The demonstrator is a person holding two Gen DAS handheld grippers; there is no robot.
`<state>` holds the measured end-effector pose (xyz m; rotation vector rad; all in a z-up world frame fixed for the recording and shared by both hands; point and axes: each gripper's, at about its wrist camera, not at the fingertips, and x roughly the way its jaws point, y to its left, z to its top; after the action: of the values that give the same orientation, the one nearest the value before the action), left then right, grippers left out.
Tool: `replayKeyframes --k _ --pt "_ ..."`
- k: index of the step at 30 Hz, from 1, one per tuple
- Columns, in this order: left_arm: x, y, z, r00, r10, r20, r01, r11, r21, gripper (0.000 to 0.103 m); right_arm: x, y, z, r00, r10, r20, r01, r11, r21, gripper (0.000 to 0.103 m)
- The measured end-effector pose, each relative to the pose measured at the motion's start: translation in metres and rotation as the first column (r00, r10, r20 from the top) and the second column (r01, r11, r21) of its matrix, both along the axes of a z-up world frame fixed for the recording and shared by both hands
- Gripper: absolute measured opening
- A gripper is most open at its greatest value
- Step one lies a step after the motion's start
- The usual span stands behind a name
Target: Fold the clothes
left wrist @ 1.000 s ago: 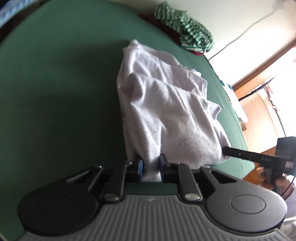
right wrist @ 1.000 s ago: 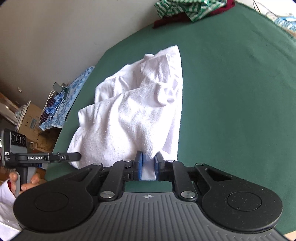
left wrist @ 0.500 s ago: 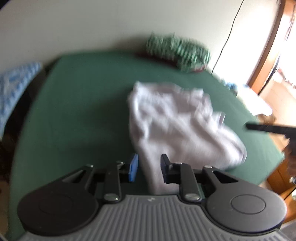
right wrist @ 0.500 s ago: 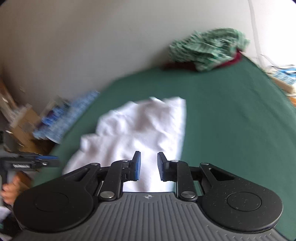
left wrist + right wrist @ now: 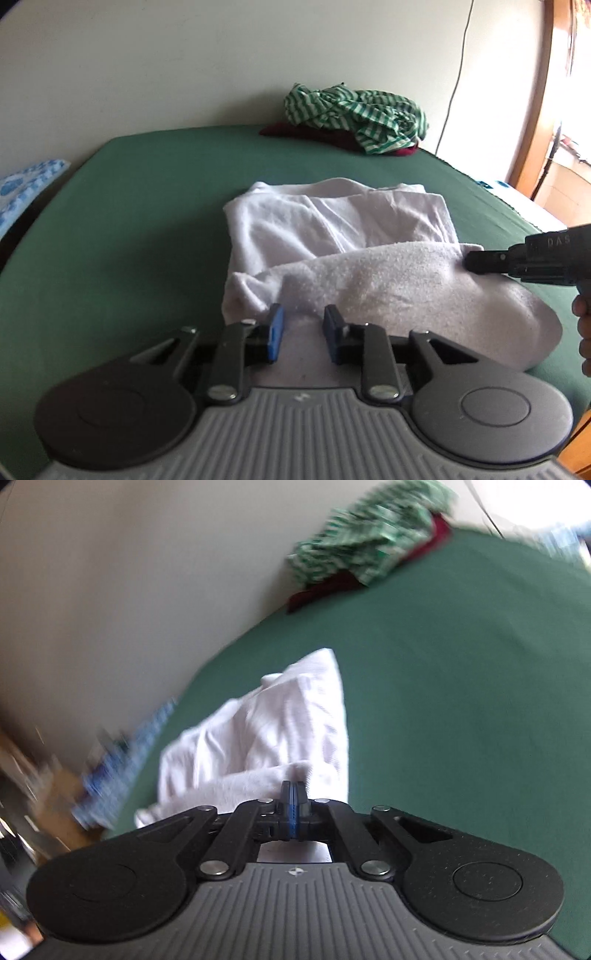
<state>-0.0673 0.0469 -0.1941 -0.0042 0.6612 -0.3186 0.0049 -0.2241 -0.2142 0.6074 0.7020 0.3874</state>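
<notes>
A white garment [image 5: 332, 229] lies partly folded on the green bed [image 5: 147, 221], its near edge rolled over in a thick fold. My left gripper [image 5: 303, 328] stands open just above that near edge, the cloth showing between and below its blue pads. My right gripper [image 5: 471, 260] comes in from the right, its tip against the end of the fold. In the blurred right wrist view my right gripper [image 5: 291, 786] is shut, pads pressed together with no cloth visible between them, right behind the white garment [image 5: 258, 731].
A green-striped garment [image 5: 354, 107] lies on a dark red one [image 5: 325, 134] at the bed's far edge by the wall. Blue patterned cloth [image 5: 26, 184] sits off the left side. A hand [image 5: 583, 325] holds the right gripper. A door frame [image 5: 535, 110] stands at the right.
Both grippers let go of the white garment, which dropped onto the bed in a fold. The left one stays open over it; the right one has shut again and is moving.
</notes>
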Motion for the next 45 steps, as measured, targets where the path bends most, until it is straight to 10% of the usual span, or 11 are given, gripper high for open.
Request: replayKeyframes --k 7,13,16,26,30,33,40,45 --pt "-0.016 0.0 0.025 0.998 -0.064 0.03 0.062 0.996 0.069 0.027 -0.011 -0.01 0.027 0.998 -0.049 -0.031 0.05 0.999 0.002 0.008" --pt "-0.05 -0.003 0.014 0.993 -0.118 -0.023 0.119 0.993 0.015 0.039 -0.045 0.005 0.038 0.985 0.158 -0.063 -0.157 0.987 0.015 0.014" --pt "-0.055 0.005 0.001 0.995 -0.1 -0.025 0.1 0.995 -0.009 0.042 -0.056 -0.006 0.024 0.986 0.14 -0.086 -0.141 0.99 -0.004 0.0" --pt "-0.059 -0.004 0.018 0.974 -0.217 -0.056 0.22 0.975 0.045 0.042 -0.052 0.017 0.05 0.973 0.228 -0.04 -0.231 0.965 -0.125 0.012" --pt "-0.056 0.001 0.013 0.968 -0.235 -0.089 0.238 0.971 0.023 0.044 -0.036 0.013 0.042 0.974 0.176 -0.141 -0.2 0.964 -0.178 0.002" --pt "-0.044 0.007 0.021 0.96 -0.266 -0.092 0.267 0.964 0.0 0.049 -0.025 0.014 0.057 0.983 0.146 -0.115 -0.162 0.976 -0.144 0.019" --pt "-0.002 0.021 0.017 0.921 -0.351 -0.17 0.358 0.934 0.006 0.058 0.012 0.017 0.047 0.976 0.005 -0.218 -0.077 0.942 -0.326 0.023" --pt "0.043 0.043 0.036 0.927 -0.344 -0.146 0.344 0.939 -0.03 0.077 0.027 -0.012 0.08 0.99 -0.003 -0.139 -0.03 0.973 -0.231 0.035"
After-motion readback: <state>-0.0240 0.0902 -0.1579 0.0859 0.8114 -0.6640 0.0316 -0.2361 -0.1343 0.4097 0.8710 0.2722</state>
